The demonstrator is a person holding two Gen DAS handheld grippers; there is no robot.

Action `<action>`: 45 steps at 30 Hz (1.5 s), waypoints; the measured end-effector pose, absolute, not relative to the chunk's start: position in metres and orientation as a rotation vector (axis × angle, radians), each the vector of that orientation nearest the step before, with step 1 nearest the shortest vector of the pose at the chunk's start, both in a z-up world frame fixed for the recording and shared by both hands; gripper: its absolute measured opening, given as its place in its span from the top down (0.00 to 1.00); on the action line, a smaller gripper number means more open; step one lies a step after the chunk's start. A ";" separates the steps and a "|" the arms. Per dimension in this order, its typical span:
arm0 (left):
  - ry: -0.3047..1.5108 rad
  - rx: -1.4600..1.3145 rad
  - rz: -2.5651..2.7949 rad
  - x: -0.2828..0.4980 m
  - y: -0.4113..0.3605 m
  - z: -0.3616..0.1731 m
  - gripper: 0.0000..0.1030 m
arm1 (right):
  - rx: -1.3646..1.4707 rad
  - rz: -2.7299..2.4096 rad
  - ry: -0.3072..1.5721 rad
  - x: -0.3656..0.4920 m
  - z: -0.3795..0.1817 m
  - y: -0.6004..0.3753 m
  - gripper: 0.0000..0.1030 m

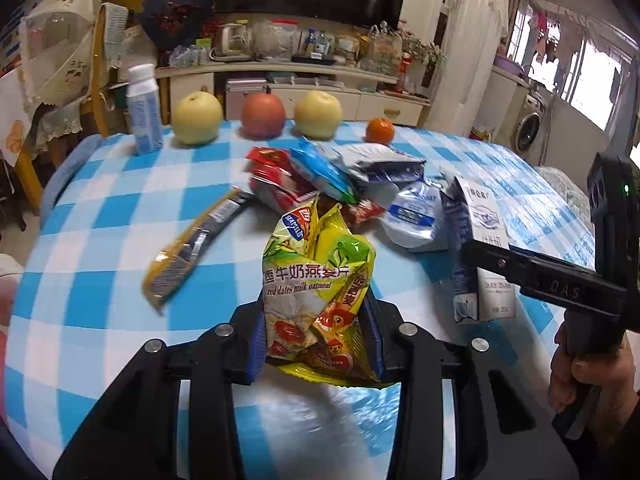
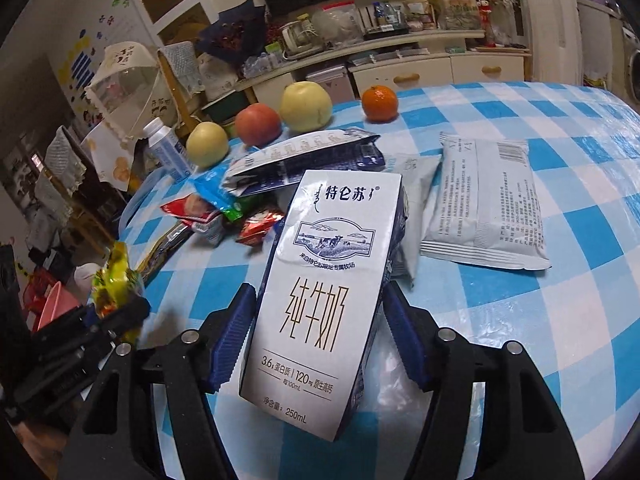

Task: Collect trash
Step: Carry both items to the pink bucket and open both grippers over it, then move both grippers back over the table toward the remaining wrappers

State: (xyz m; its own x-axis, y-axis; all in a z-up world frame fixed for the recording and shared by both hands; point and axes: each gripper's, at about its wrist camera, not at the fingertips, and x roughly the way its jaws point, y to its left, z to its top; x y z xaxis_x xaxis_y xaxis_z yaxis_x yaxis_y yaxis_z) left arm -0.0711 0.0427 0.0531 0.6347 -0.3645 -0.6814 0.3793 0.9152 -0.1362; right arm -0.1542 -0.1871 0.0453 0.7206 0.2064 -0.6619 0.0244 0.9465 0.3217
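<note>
Left gripper [image 1: 316,332] clamped on a crinkled yellow-green oatmeal sachet [image 1: 320,280], held above the blue-and-white checked tablecloth [image 1: 100,216]. Right gripper [image 2: 320,340] closed on an upright white-and-navy milk carton [image 2: 324,288], blue pads [image 2: 232,340] pressing both sides.

Between and behind them: heap of red, blue and silver wrappers [image 1: 320,176]; long yellow-black wrapper [image 1: 192,244] lying apart to the left; grey printed pouch [image 2: 484,208] flat to the right.

Far table edge: white-blue bottle [image 1: 143,108], two yellow pears [image 1: 197,118], red apple [image 1: 263,114], orange [image 1: 380,130] in a row. Beyond, a cluttered cream sideboard [image 1: 320,80]. Near cloth bare.
</note>
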 end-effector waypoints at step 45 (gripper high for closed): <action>0.523 -0.472 0.570 -0.139 0.446 0.111 0.18 | 0.158 0.760 0.780 -0.135 0.112 0.263 0.14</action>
